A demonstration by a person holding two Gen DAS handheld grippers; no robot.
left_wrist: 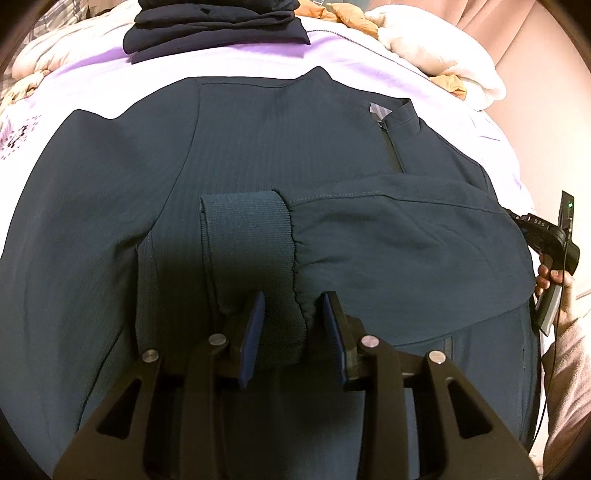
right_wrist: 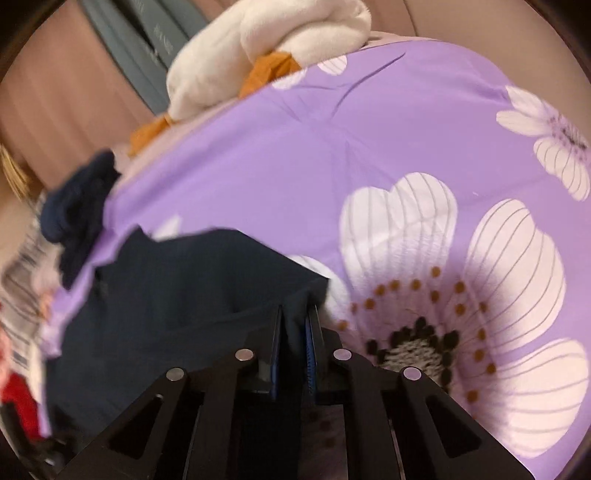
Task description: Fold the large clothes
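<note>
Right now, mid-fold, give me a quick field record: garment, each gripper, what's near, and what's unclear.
garment: dark teal jacket spread flat on purple flowered bedcover
sleeve: folded across the front, ribbed cuff near the middle
left gripper: fingers astride the cuff; contact unclear
right gripper: shut on the jacket's edge
nearby: folded dark clothes beyond the collar; white blanket
unclear: right view is blurred

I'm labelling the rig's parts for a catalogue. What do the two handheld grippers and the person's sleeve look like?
Both the left gripper and right gripper have black angular frames with triangular cut-outs, round silver pivot pins, and flat blue ribbed pads. From the left wrist view, the right gripper's black handle bears white lettering, a small green light and a thin black cable. The person's sleeve is a pale pinkish knit.
</note>
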